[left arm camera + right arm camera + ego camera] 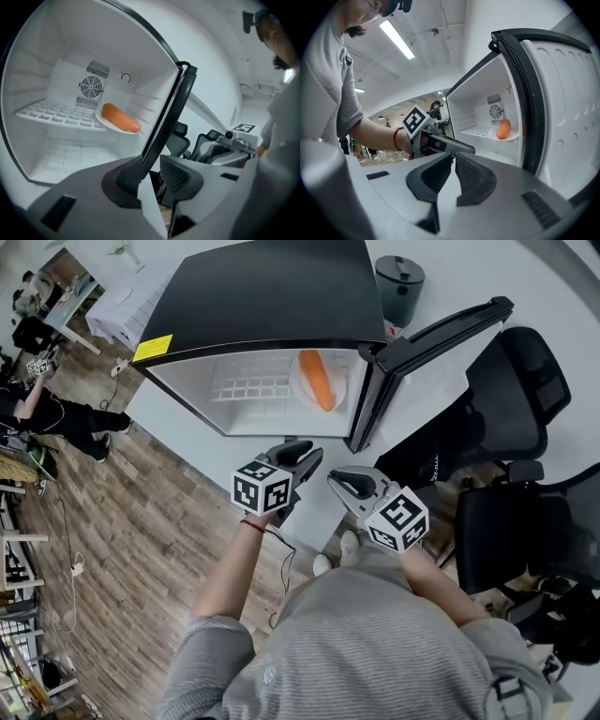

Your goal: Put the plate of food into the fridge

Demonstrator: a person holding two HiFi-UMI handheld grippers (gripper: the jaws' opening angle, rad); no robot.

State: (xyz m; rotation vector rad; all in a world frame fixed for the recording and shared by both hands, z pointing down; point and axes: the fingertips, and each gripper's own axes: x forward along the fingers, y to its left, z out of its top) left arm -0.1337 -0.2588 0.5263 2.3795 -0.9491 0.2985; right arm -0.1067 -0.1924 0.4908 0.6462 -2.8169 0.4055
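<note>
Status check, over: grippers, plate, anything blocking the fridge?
Left gripper open, empty; right gripper shut, empty, both outside the fridge. Plate of food on the wire shelf inside. Door wide open, nothing in the way.

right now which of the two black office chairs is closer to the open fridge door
The farther office chair, just behind the fridge door; the other chair sits lower in the head view.
</note>
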